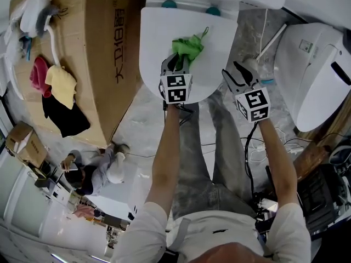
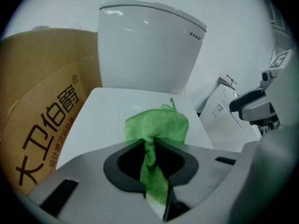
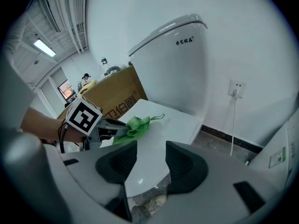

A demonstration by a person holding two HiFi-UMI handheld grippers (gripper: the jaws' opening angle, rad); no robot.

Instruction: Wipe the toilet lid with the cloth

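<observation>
The white toilet lid (image 1: pixel 164 37) lies shut below the tank (image 2: pixel 145 50). A green cloth (image 1: pixel 187 46) rests on the middle of the lid, bunched up, with a small loop at its far end. My left gripper (image 1: pixel 178 60) is shut on the near end of the cloth (image 2: pixel 156 125), which hangs down between the jaws. My right gripper (image 1: pixel 235 73) hovers just off the lid's right front edge, open and holding nothing. In the right gripper view the lid (image 3: pixel 177 125), the cloth (image 3: pixel 134 126) and the left gripper (image 3: pixel 112 129) are all seen through the open jaws.
A big cardboard box (image 1: pixel 93 59) stands against the toilet's left side, with red, yellow and black cloths (image 1: pixel 57 89) on it. A second white toilet (image 1: pixel 318 75) stands at the right. Cables (image 1: pixel 263 147) run across the marble floor. A person (image 1: pixel 93 169) sits at lower left.
</observation>
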